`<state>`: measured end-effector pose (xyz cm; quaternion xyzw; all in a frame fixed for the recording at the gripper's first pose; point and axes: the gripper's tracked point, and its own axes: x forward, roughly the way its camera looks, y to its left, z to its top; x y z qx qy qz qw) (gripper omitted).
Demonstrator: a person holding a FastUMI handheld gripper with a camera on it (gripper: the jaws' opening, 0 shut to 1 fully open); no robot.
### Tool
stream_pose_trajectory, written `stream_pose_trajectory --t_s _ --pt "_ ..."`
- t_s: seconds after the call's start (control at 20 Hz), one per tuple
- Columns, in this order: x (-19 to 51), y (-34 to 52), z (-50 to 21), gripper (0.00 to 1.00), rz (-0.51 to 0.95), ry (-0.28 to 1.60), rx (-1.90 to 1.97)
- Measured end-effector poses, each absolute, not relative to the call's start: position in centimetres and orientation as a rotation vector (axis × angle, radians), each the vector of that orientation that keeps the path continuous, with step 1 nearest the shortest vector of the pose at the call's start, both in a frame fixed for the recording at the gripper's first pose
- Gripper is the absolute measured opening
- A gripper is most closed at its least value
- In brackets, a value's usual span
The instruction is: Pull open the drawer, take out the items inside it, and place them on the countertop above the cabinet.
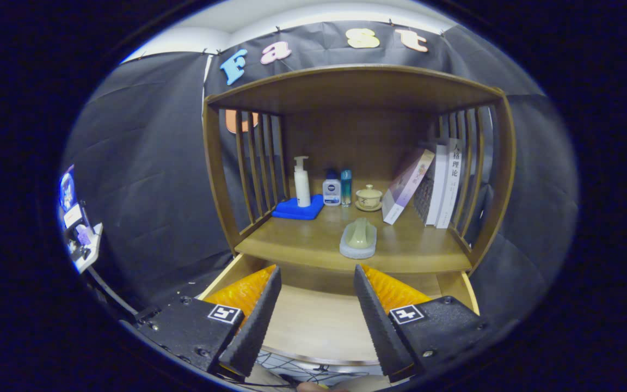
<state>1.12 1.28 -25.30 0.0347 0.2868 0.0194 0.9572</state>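
The wooden drawer (449,283) stands pulled out below the cabinet's countertop (302,242); its pale bottom shows bare between my fingers. My gripper (317,275) hovers open above the drawer, with nothing between its fingers. Just beyond the fingertips, near the countertop's front edge, lies a pale green brush-like item on a grey pad (358,239).
Further back on the countertop stand a white pump bottle (302,182) on a blue cloth (298,209), a small white bottle (331,190), a slim blue bottle (346,187), a lidded cup on a saucer (369,197) and leaning books (433,185). Slatted sides and a top shelf (354,81) enclose it.
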Motion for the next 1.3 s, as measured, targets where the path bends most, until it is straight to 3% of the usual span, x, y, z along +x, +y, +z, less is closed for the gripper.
stream_pose_trajectory --t_s 0.6,1.3 --pt "-7.6 1.3 -32.6 0.85 -0.041 0.443 0.03" --pt "-11.8 1.4 -41.5 0.86 -0.143 0.521 -0.007"
